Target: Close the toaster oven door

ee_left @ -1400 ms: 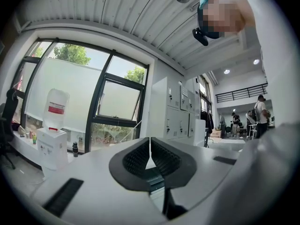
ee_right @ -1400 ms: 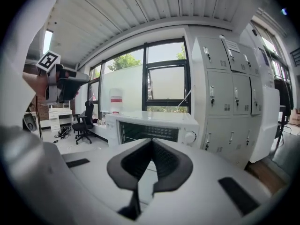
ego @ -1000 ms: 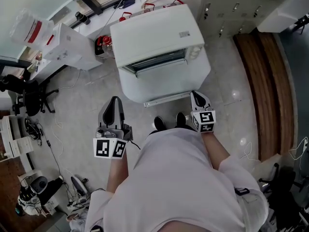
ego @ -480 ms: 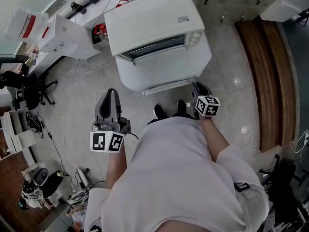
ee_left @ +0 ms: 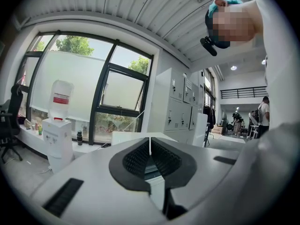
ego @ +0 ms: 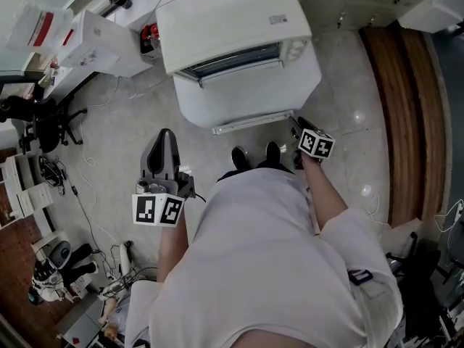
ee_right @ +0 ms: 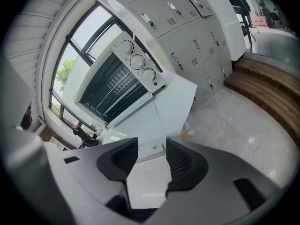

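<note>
Grey floor surrounds the toaster oven (ego: 232, 27); its door (ego: 246, 93) lies open toward me. My right gripper (ego: 298, 124), jaws just opening wide, empty, waits beside the door handle (ego: 250, 122); next I should lift it. My left gripper (ego: 164, 135) has jaws together.

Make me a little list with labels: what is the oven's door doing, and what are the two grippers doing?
Toaster oven: white, dark opening facing the person.
Door: open, folded down flat toward the person.
Left gripper: shut, empty, held away from the oven.
Right gripper: by the door's front right corner; its jaws have just been opening and stand apart, with nothing gripped between them.
Job: not done yet.
</note>
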A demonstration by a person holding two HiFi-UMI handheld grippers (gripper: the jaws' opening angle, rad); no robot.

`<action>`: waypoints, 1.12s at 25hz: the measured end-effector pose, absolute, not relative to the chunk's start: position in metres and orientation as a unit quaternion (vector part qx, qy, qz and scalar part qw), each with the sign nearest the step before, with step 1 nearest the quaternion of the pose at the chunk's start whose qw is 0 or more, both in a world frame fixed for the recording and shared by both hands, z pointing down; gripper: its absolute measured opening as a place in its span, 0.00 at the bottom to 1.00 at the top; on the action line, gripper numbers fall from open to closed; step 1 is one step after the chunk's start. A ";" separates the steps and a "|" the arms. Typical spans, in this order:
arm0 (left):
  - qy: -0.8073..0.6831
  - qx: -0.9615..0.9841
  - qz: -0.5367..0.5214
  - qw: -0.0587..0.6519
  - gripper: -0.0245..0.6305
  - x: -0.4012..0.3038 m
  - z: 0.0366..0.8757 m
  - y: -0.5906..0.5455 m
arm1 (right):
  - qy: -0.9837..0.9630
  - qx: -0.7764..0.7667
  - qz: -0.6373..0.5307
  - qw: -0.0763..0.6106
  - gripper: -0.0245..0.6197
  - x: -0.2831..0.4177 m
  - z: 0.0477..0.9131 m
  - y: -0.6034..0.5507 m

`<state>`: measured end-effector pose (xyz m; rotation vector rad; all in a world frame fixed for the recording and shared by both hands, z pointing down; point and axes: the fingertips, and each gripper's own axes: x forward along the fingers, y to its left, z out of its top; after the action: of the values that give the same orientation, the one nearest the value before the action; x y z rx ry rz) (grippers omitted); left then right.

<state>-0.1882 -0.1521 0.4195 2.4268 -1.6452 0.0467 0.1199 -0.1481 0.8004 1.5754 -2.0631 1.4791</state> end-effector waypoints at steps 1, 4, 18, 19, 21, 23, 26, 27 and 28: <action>-0.560 0.822 0.017 0.104 0.07 -0.188 0.420 -0.151 | -0.686 0.526 0.498 0.079 0.34 0.121 0.804 -0.148; -0.566 0.817 0.018 0.105 0.07 -0.189 0.422 -0.149 | -0.678 0.525 0.508 0.078 0.34 0.125 0.814 -0.150; -0.579 0.808 0.028 0.101 0.07 -0.187 0.423 -0.144 | -0.651 0.510 0.562 0.028 0.29 0.123 0.837 -0.159; -0.579 0.808 0.029 0.101 0.07 -0.187 0.423 -0.144 | -0.648 0.511 0.564 0.025 0.28 0.124 0.838 -0.159; -0.580 0.808 0.029 0.101 0.07 -0.188 0.423 -0.144 | -0.648 0.509 0.566 0.023 0.28 0.123 0.838 -0.159; -0.582 0.806 0.030 0.102 0.07 -0.189 0.424 -0.144 | -0.649 0.506 0.568 0.020 0.28 0.122 0.839 -0.160; -0.581 0.807 0.035 0.099 0.07 -0.188 0.424 -0.145 | -0.645 0.504 0.575 0.010 0.26 0.122 0.841 -0.162; -0.579 0.808 0.036 0.097 0.07 -0.187 0.423 -0.146 | -0.645 0.503 0.575 0.011 0.25 0.122 0.841 -0.162; -0.577 0.810 0.036 0.096 0.07 -0.186 0.423 -0.146 | -0.647 0.502 0.574 0.013 0.22 0.121 0.841 -0.163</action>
<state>-0.1858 -0.1463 0.4227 2.4010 -1.7102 0.1065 0.1210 -0.1627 0.8412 1.5630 -2.0156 1.7880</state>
